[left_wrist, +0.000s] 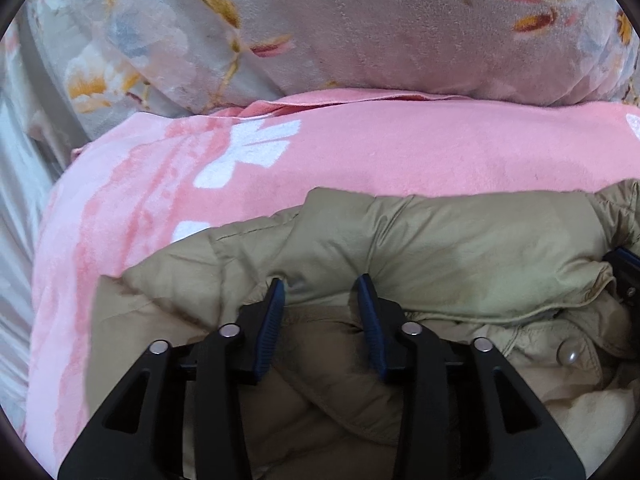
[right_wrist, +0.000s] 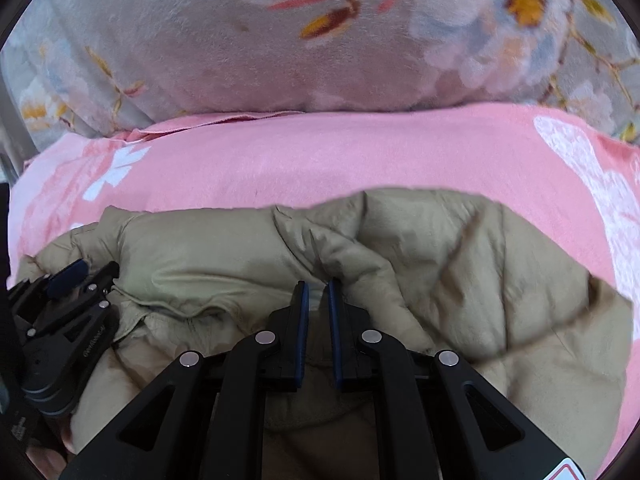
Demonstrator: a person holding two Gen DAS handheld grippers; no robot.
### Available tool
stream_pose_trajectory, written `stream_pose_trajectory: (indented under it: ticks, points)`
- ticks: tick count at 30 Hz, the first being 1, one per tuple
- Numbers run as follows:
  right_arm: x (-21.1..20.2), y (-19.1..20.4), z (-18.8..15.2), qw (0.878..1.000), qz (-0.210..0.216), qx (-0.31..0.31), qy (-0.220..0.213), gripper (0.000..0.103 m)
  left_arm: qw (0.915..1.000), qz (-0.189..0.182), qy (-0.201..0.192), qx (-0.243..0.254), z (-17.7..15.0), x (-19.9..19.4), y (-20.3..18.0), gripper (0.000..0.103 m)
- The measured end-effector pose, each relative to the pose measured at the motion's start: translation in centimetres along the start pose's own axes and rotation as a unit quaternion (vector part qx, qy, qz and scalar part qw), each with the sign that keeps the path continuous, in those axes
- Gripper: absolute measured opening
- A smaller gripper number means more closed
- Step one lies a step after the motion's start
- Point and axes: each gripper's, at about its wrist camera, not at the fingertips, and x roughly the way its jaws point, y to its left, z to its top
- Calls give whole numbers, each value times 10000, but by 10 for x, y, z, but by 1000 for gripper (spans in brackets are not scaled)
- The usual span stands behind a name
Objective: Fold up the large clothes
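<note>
A beige padded jacket [left_wrist: 460, 248] lies bunched on a pink blanket [left_wrist: 360, 152]. It also shows in the right wrist view [right_wrist: 460, 264]. My left gripper [left_wrist: 322, 286] is open, its fingertips pressed against a puffy fold of the jacket. A clear snap button [left_wrist: 567, 354] shows on the jacket's lighter lining at the right. My right gripper [right_wrist: 318, 288] is shut on a thin fold of the jacket. The left gripper also shows in the right wrist view [right_wrist: 76, 276] at the far left, resting on the jacket.
A grey floral quilt [left_wrist: 340, 32] is heaped behind the pink blanket [right_wrist: 360, 152] and also shows in the right wrist view [right_wrist: 240, 40]. Pale sheet fabric [left_wrist: 16, 200] lies at the far left. The blanket has white flower prints [right_wrist: 592, 176].
</note>
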Motion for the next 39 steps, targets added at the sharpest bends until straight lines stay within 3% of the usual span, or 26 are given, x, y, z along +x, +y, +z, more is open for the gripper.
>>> stream_pose_trajectory:
  ticks: [1, 2, 3, 5, 6, 8, 10, 15, 18, 21, 23, 27, 30, 32, 34, 36, 37, 39]
  points:
    - [-13, 1, -6, 9999, -135, -41, 52, 8, 10000, 27, 17, 0, -4, -9, 2, 46]
    - [-43, 4, -18, 9992, -355, -163, 42, 14, 10000, 44, 36, -66, -10, -24, 6, 59]
    - [-73, 5, -32, 9985, -421, -329, -84, 32, 9993, -210, -92, -308, -23, -53, 21, 65]
    - [-144, -2, -74, 9958, -393, -630, -535, 52, 9950, -749, -327, -581, -47, -94, 43, 85]
    - [-180, -11, -100, 9940, -349, -702, -765, 65, 9916, -1028, -331, -710, -69, -119, 63, 89]
    - [-244, -33, -156, 9900, -384, -806, -1096, 75, 9883, -1268, -287, -799, -99, -149, 86, 92]
    - [-289, -53, -209, 9877, -566, -969, -1089, 77, 9870, -1346, -139, -872, -142, -178, 118, 92]
    - [-352, -92, -318, 9878, -1056, -972, -611, 78, 9773, -1450, 482, -1467, -256, -214, 200, 93]
    - [-367, -118, -355, 9970, -716, -144, -257, 78, 9657, -1602, 836, -1865, -310, -220, 225, 93]
    - [-363, -137, -376, 9967, -357, 719, -77, 78, 9513, -1859, 1076, -2211, -345, -220, 233, 93]
    - [-354, -148, -384, 9915, -139, 1290, 38, 78, 9412, -2029, 1164, -2436, -359, -218, 234, 93]
    - [-338, -157, -393, 9760, 373, 2136, 184, 80, 9376, -2041, 982, -2638, -367, -223, 232, 93]
    - [-338, -146, -392, 9772, 363, 2090, 108, 81, 9333, -2113, 958, -2741, -369, -223, 231, 91]
    - [-336, -140, -390, 9768, 518, 2077, 110, 78, 9309, -2156, 960, -2788, -368, -223, 231, 80]
    - [-332, -136, -390, 9743, 703, 2135, 108, 72, 9284, -2244, 975, -2796, -367, -224, 230, 66]
    - [-328, -137, -389, 9717, 708, 2251, 108, 56, 9295, -2248, 1025, -2738, -365, -224, 226, 62]
    - [-326, -138, -387, 9699, 709, 2328, 109, 50, 9310, -2223, 1027, -2707, -363, -224, 224, 54]
    - [-320, -142, -385, 9654, 808, 2476, 152, 15, 9342, -2154, 1059, -2640, -361, -225, 221, 38]
